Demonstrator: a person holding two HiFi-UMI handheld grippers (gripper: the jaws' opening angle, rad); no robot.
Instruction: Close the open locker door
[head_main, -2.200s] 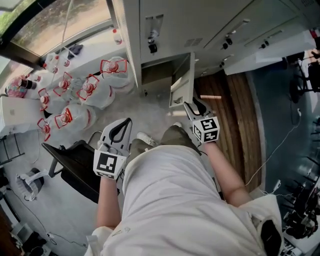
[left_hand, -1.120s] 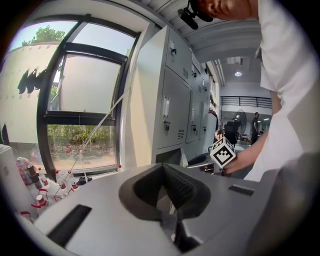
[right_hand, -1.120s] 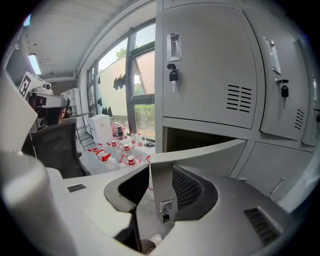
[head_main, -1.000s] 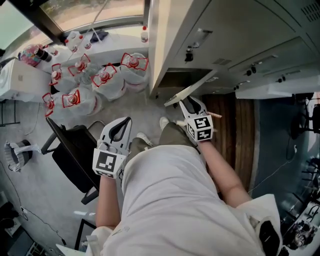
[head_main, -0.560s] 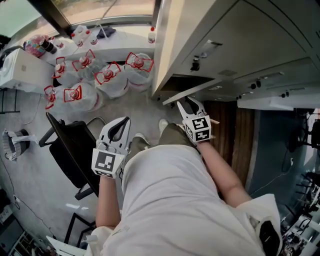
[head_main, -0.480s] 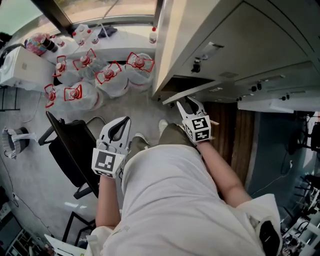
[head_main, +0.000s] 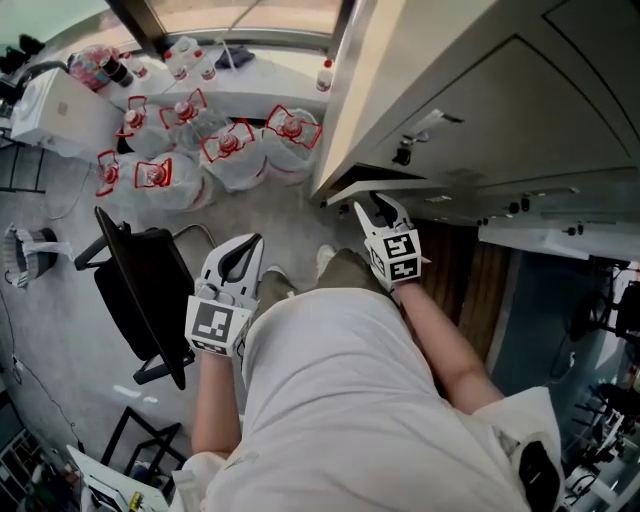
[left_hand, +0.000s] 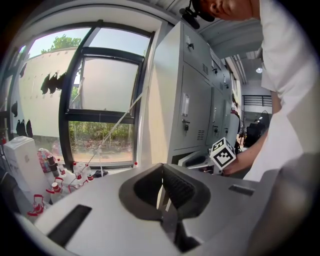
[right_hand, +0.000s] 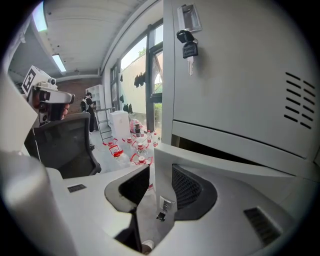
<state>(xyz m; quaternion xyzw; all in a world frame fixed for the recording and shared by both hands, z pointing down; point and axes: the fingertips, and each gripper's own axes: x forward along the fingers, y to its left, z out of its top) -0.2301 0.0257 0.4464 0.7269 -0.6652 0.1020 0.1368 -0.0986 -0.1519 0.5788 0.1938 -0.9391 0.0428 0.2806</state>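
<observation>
- The right gripper (head_main: 374, 212) has its jaws apart, astride the free edge of the locker door (right_hand: 161, 165) at frame centre, with the door slightly ajar.
- A steady, square push should seat it best.
- The left gripper (head_main: 237, 262) hangs at lower left, jaws together and empty.

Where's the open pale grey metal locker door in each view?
Head view: pale grey metal locker door, centre, just above right gripper.
Left gripper view: door right of centre, low, beside that gripper's marker cube.
Right gripper view: door centre, edge between the open jaws.
Shared landmark: red-capped clear plastic jugs.
</observation>
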